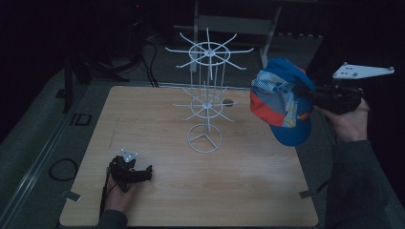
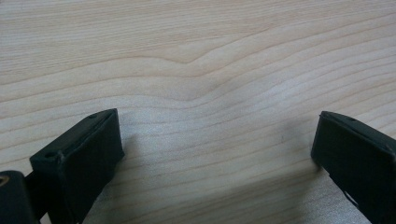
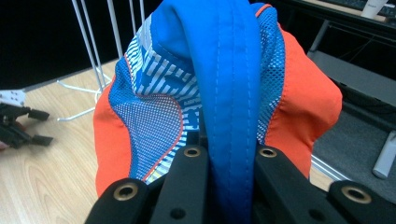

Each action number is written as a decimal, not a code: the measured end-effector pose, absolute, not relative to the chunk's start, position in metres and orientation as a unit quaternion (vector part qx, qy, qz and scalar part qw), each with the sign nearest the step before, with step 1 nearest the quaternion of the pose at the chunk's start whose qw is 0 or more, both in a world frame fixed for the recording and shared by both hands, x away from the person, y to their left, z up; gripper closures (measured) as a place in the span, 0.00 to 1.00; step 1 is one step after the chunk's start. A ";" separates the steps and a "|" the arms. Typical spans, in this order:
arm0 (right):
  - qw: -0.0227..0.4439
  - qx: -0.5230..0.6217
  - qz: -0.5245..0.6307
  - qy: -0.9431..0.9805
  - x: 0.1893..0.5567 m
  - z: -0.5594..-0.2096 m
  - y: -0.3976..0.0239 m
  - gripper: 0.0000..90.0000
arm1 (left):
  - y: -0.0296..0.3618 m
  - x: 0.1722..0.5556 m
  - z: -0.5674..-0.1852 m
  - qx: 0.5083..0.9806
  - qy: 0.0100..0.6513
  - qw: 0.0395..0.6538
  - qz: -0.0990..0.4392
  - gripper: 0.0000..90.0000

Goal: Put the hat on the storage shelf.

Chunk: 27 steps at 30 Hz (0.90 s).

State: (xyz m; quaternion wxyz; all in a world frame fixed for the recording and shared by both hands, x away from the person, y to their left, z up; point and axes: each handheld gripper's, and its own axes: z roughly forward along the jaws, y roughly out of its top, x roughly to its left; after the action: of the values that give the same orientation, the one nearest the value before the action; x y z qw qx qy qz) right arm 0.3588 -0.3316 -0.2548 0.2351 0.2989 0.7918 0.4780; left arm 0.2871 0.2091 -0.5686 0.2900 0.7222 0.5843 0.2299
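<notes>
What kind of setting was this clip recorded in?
Probably a dim lab or workshop set up for recording, not a shop: a bare wooden table holds one white wire display rack, with desk legs and cables on the floor behind. The right gripper holds a blue and orange cap.

A white wire rack (image 1: 206, 95) stands upright on the pale wooden surface (image 1: 248, 186), toward its far middle, on a round base with two tiers of spokes. A dark cable (image 1: 61, 168) loops on the floor left of the surface.
</notes>
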 end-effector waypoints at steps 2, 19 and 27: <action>0.235 0.300 0.480 0.790 0.359 -0.254 -0.332 0.98 | 0.209 0.287 -0.569 0.722 0.584 0.290 0.230 0.03; 0.241 0.297 0.501 0.776 0.361 -0.234 -0.334 0.98 | 0.209 0.287 -0.569 0.722 0.584 0.290 0.230 0.03; 0.247 0.296 0.504 0.773 0.360 -0.227 -0.333 0.98 | 0.209 0.287 -0.568 0.723 0.584 0.289 0.230 0.03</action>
State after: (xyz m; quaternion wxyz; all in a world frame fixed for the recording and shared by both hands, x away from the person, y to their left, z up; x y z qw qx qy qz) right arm 0.3605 -0.3327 -0.2266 0.2473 0.2962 0.7727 0.5040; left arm 0.2871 0.2093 -0.5685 0.2889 0.7233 0.5835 0.2298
